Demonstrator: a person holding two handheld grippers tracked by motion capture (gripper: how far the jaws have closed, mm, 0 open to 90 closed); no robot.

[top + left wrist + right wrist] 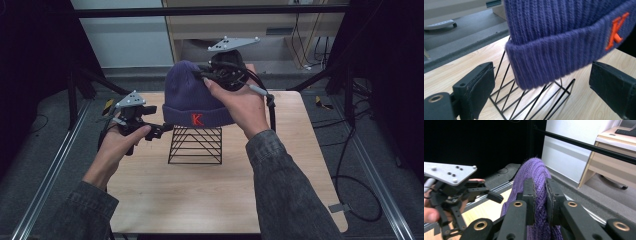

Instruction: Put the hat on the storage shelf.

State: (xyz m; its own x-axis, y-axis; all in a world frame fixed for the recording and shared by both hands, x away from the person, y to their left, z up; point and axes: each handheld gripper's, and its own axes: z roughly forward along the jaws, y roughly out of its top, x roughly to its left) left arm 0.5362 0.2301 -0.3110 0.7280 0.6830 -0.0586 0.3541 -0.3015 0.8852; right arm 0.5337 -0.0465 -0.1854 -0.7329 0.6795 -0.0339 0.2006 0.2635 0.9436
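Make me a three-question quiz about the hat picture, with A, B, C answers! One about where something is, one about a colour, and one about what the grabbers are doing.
1. Where is the purple beanie?
A. Flat on the floor
B. Over the black wire stand on the wooden table
C. Inside a box

2. What colour is the letter K on the beanie's cuff?
A. Orange-red
B. Green
C. White

3. What is the right gripper doing?
A. Lying open on the table
B. Holding the wire stand
C. Pinching the beanie's knit between shut jaws

Answers:
1 B: in the high view the stand shows just below the beanie's cuff.
2 A: the stitched K looks orange in the left gripper view.
3 C: the right gripper view shows purple knit squeezed between its pads, while the left gripper is open by the cuff.
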